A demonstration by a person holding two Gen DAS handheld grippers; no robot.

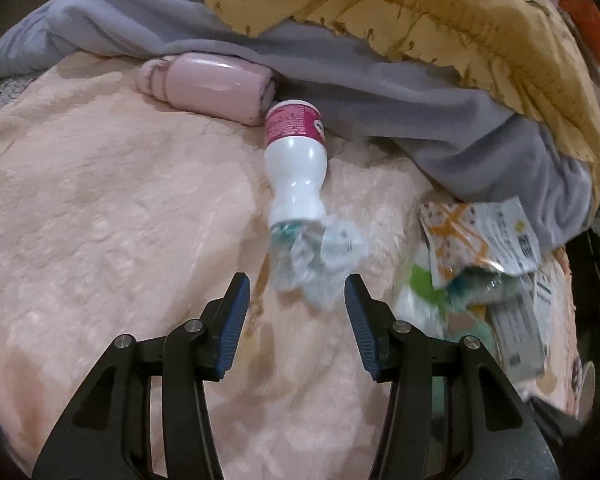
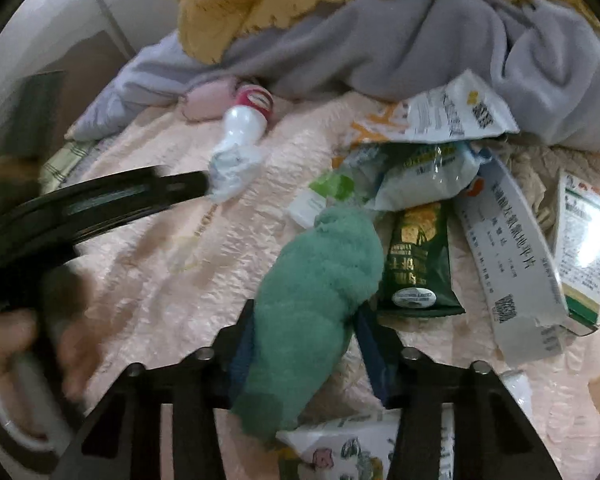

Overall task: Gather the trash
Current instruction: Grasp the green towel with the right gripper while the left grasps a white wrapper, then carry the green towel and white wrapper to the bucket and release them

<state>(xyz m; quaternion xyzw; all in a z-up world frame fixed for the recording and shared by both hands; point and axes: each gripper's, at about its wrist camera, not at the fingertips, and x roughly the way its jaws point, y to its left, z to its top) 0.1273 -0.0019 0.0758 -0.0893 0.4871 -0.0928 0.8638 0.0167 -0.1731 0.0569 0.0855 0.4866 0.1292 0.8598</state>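
On the pink fleece bedspread [image 1: 100,200] a white bottle with a pink label [image 1: 296,152] lies with a crumpled clear plastic wrapper [image 1: 316,256] at its near end. My left gripper [image 1: 298,296] stands open, and the wrapper's lower edge reaches between its fingertips untouched. In the right wrist view my right gripper [image 2: 306,332] is shut on a fluffy green sock [image 2: 324,280] that fills the gap between its pads. Beside the sock lie a dark green snack packet [image 2: 418,264], a clear bag [image 2: 428,176] and a long white medicine box [image 2: 512,248].
A pink flask [image 1: 208,84] lies behind the bottle, under a grey blanket [image 1: 380,92] and a yellow one [image 1: 440,12]. More wrappers [image 1: 480,240] pile up at the right. A hand [image 2: 20,344] and one of the left gripper's fingers [image 2: 172,184] cross the right wrist view's left side.
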